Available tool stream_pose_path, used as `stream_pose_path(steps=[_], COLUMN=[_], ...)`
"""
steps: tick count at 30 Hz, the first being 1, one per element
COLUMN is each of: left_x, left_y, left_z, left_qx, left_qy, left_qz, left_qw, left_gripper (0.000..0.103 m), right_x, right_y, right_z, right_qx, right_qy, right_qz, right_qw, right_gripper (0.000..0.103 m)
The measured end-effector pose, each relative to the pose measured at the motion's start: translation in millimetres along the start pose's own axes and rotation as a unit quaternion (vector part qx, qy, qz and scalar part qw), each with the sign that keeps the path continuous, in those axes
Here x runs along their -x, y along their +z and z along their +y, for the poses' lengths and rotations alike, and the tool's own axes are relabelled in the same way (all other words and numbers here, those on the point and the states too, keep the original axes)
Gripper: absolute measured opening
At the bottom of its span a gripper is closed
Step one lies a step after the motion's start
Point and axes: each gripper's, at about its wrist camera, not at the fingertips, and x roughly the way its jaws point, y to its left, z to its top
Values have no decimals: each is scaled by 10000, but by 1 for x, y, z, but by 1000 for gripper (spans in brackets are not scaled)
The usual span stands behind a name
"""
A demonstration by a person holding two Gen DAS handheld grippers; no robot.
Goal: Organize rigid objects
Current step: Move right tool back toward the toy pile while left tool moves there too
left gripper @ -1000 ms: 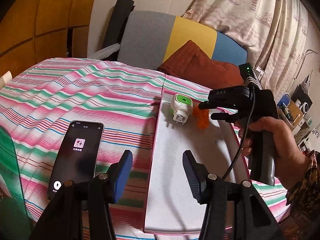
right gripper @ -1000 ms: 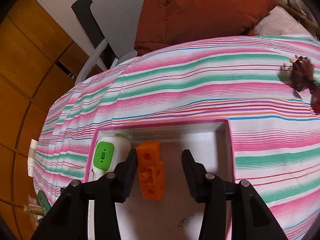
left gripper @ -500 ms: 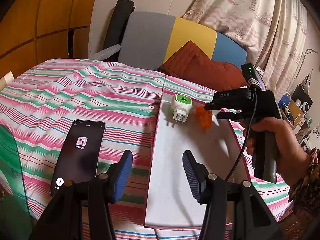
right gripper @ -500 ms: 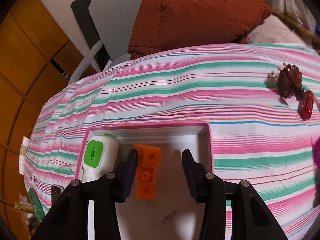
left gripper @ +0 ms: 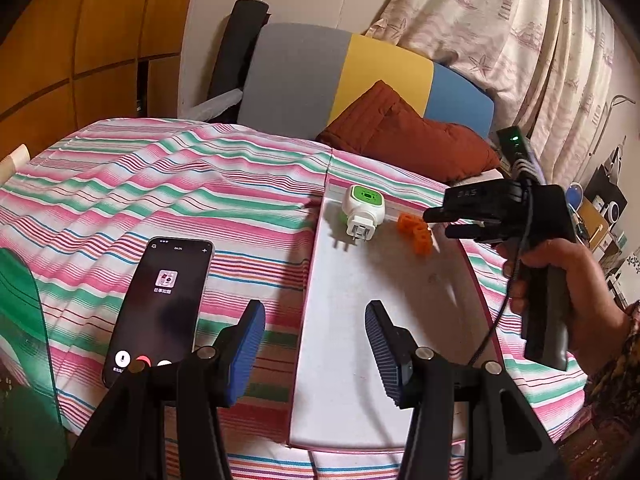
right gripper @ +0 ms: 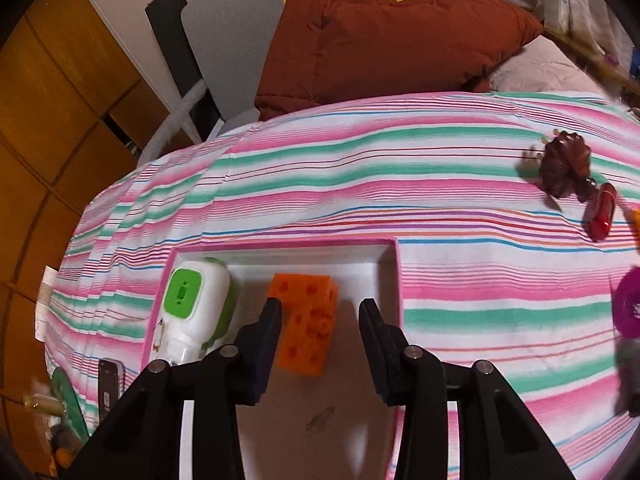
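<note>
A shallow white tray (right gripper: 384, 258) with a pink rim lies on a bed covered by a pink, green and white striped sheet (right gripper: 360, 168). At the tray's far end an orange block piece (right gripper: 308, 320) rests on the floor, just beside a white and green plug-in device (right gripper: 196, 308) that sits in the far left corner against the wall. The right hand-held gripper (right gripper: 320, 320) hangs above the orange piece, released: its jaws have just been closing a little, the block is seen between them, but neither pad presses it. The left hand-held gripper (left gripper: 316, 340) hovers over the tray's near left edge, jaws apart with nothing in them. The near half of the tray floor is bare. A phone (left gripper: 160, 304) lies on the sheet left of the tray. To the right, well apart, sit a brown toy (right gripper: 564, 168) and a red item (right gripper: 602, 212).
</note>
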Motion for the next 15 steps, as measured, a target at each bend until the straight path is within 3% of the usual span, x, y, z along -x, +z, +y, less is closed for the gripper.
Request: stream_pose_path(steps=[7,15], left_x=[-1,0], left_y=[-7,-15], left_z=[-16,-48], left_qx=[-157,-496], left_qy=[-212,-494], left_qz=[115,260], left_qw=[9996,9972], left_gripper=[53,53], right_x=[38,84], right_y=[-17,-38], right_z=[-10,-52], right_qx=[276,519], right_qy=[-129,-487], right_qz=[-150,-339], right_qw=[9994,9969], right_gripper=[42,42])
